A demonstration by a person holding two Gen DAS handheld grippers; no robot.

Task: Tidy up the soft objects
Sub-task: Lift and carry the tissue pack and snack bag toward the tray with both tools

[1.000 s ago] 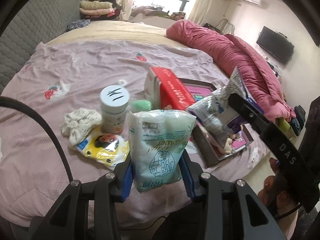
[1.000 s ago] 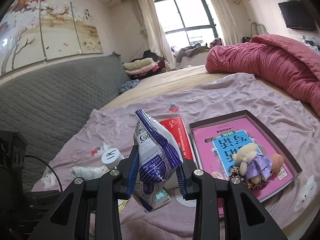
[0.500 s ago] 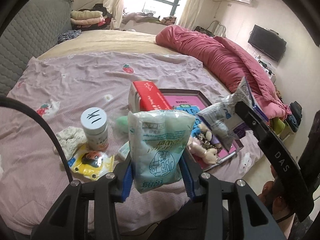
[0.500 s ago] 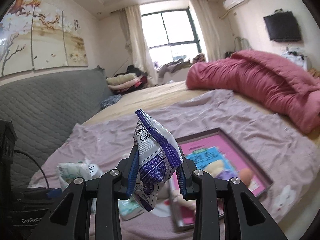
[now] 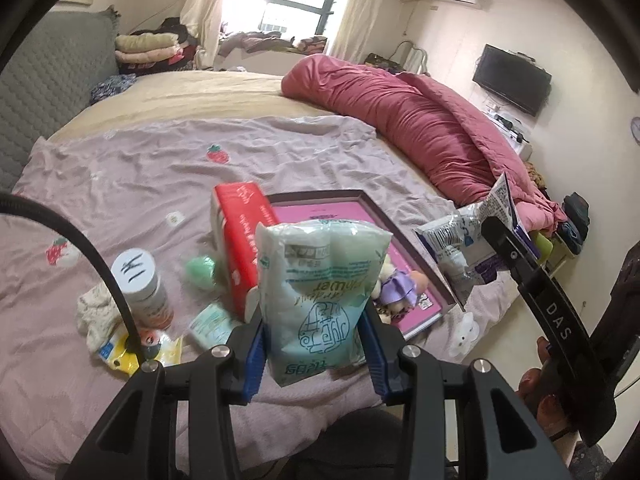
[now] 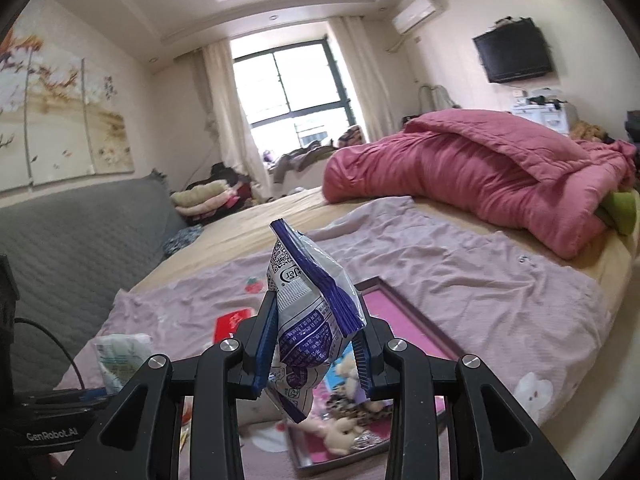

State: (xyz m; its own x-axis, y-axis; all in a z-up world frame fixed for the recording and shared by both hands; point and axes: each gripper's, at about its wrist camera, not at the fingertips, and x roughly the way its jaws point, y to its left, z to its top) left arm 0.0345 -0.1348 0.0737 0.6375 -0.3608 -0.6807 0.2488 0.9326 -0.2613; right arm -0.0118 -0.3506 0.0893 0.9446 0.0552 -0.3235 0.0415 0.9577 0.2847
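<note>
Left gripper [image 5: 316, 350]: blue pads clamped on a pale green soft pack [image 5: 320, 296], held upright above the bed's near edge.
Right gripper [image 6: 314, 354]: closed on a purple-and-white snack bag [image 6: 310, 320], also clear of the bedding.
Change: both views have pulled up and back over the last second; the tray [image 5: 404, 236] and clutter now sit lower and farther off, grips unchanged.
Tray contents: plush doll [image 5: 394, 284] lying on the pink base.
Left on sheet: red box [image 5: 244, 236], white-lidded jar [image 5: 140, 284], yellow packet [image 5: 128, 354], green ball [image 5: 202, 272].
Meaning: both packs are lifted and in transit, probably toward a drop spot; neither is sorted yet.
</note>
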